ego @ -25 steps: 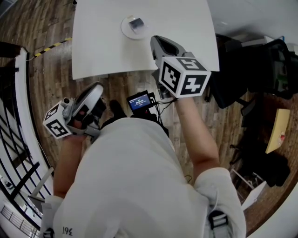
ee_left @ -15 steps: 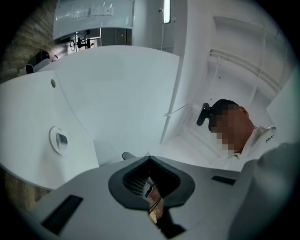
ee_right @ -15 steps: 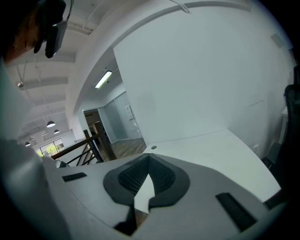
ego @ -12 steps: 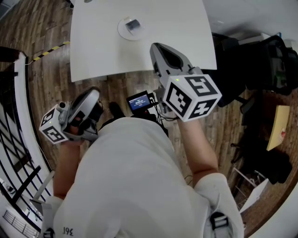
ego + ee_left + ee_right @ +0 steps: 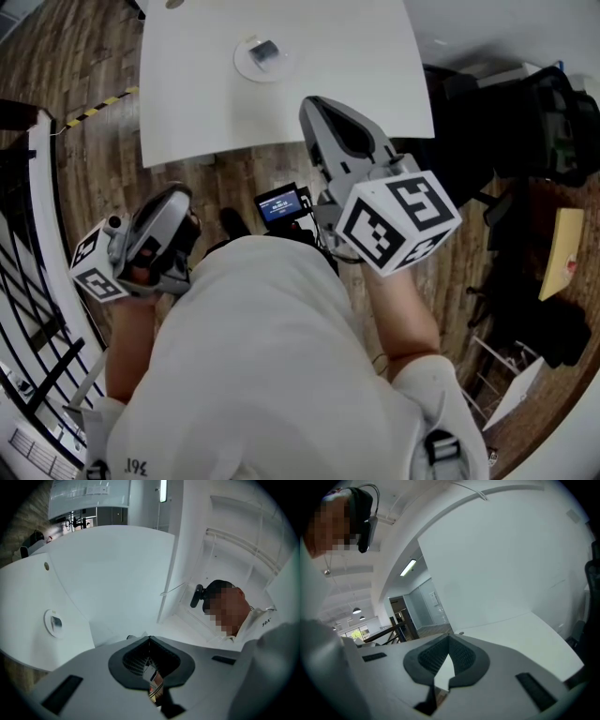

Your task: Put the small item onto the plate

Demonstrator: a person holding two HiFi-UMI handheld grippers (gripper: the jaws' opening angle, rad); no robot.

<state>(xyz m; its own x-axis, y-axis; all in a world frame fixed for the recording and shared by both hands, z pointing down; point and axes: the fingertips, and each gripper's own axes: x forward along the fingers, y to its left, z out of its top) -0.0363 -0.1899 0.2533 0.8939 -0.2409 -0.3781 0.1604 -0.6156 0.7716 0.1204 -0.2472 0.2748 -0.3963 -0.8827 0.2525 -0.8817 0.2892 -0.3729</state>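
Note:
A small dark item [image 5: 265,52] lies on a round white plate [image 5: 247,64] on the white table [image 5: 356,56]; the same plate [image 5: 48,621] with the item [image 5: 56,621] shows at the left of the left gripper view. My right gripper [image 5: 312,108] is shut and empty, raised over the table's near edge, well short of the plate. My left gripper [image 5: 178,194] is shut and empty, held low at my left side over the wooden floor. In the gripper views both the left gripper [image 5: 149,638] and the right gripper [image 5: 449,637] show their tips touching.
A small screen device [image 5: 281,203] hangs at my chest below the table edge. Black chairs and bags [image 5: 525,122] stand to the right of the table. A dark railing [image 5: 28,281] runs along the left.
Both grippers have drawn back toward me and risen; the right one's marker cube looms larger, the left one slid down-left. The plate and the item have kept their place on the table.

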